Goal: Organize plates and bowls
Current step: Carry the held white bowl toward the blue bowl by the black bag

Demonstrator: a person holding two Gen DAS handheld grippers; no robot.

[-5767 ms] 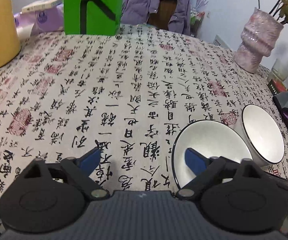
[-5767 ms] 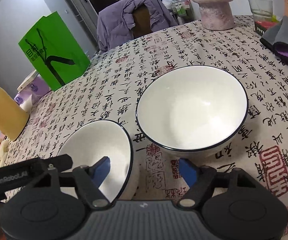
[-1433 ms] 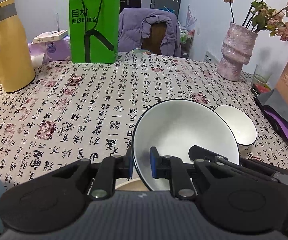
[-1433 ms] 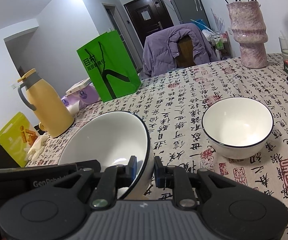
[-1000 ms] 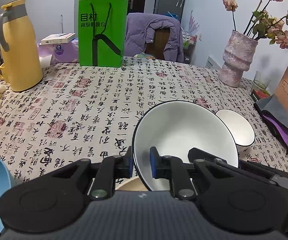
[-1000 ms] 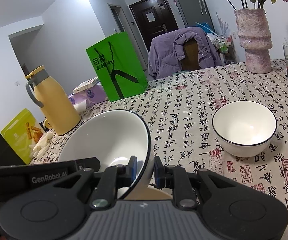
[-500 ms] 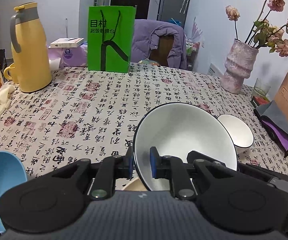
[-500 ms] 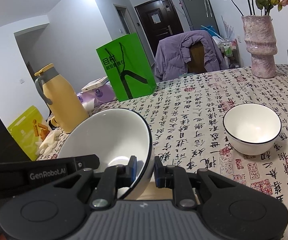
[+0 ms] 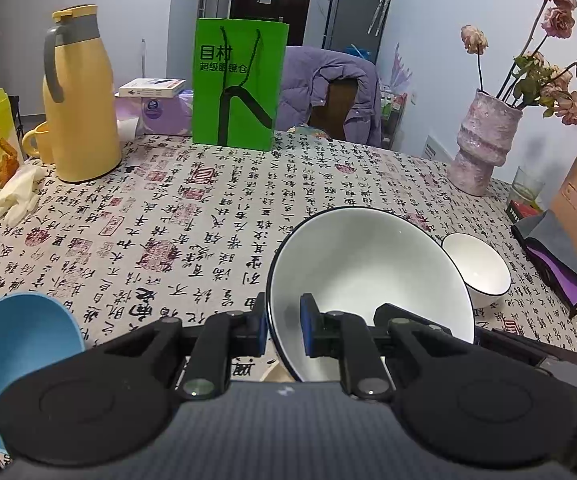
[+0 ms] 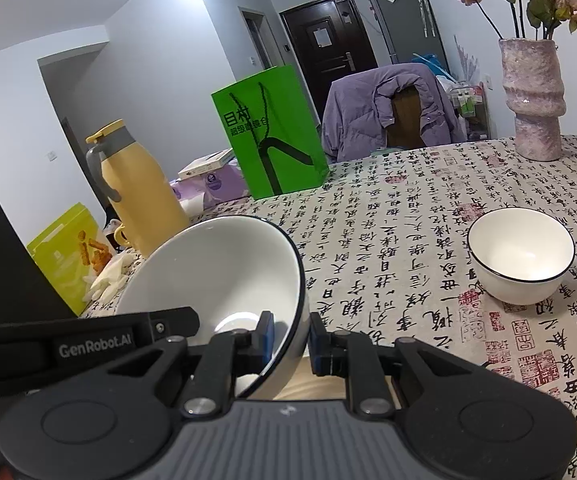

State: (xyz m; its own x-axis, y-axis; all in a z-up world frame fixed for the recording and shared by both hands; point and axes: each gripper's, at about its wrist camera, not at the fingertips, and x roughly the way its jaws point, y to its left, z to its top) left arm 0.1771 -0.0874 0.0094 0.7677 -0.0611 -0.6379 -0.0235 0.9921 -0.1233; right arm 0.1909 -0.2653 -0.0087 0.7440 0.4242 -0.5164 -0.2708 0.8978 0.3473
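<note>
Calligraphy cloth covers the counter (image 9: 208, 208). Left hand-held gripper (image 9: 283, 326) pinches the big bowl's (image 9: 368, 280) near-left rim; right hand-held gripper (image 10: 291, 338) clamps its opposite rim, lifted between them. Small bowl (image 10: 520, 256) sits ahead-right. Glazed, slippery, breakable: rims suit.

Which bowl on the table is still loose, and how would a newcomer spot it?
Find the pink vase at the tablecloth's far right. Nearer the camera sits a small white bowl with a thin dark rim. Unlike the larger white bowl, no gripper holds it.
</note>
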